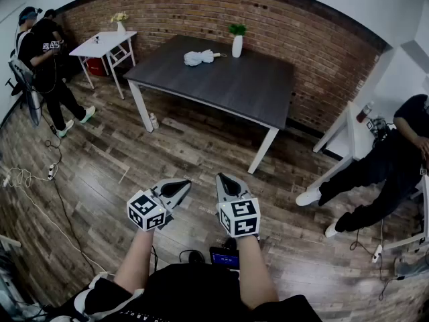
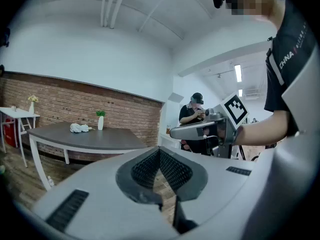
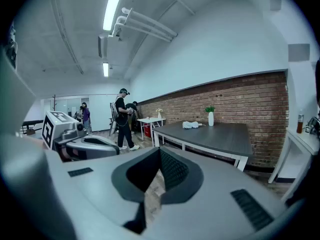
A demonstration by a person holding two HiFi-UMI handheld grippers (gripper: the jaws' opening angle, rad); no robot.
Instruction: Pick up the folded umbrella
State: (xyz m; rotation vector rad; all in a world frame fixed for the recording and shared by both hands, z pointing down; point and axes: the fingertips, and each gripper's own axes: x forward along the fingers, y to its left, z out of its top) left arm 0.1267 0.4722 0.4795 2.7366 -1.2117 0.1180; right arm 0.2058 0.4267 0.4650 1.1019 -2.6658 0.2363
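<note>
Two grey hand-held grippers, each carrying a marker cube, hover side by side over the brown wood-plank floor (image 1: 201,146) at six o'clock in the head view, both aimed toward twelve. The left gripper (image 1: 179,188) has its ribbed black pads pressed together at the tips with nothing between them; only floor shows through the slit behind. The right gripper (image 1: 225,180) likewise has its jaws closed tip to tip and empty.

The white folded umbrella (image 1: 200,58) lies well apart from both, at twelve o'clock. It rests on the far part of the dark grey rectangular table with white legs (image 1: 228,86), toward the back left corner. A white vase holding a green plant (image 1: 237,44) stands near the umbrella at its two o'clock, close to the red brick wall (image 1: 201,12). In the left gripper view the umbrella sits at nine o'clock of that vase.

At ten o'clock stands a small white side table (image 1: 104,43), with a standing person in black clothes (image 1: 43,59) beside it. At three o'clock a second person in black (image 1: 382,173) has legs stretched out over the floor.
</note>
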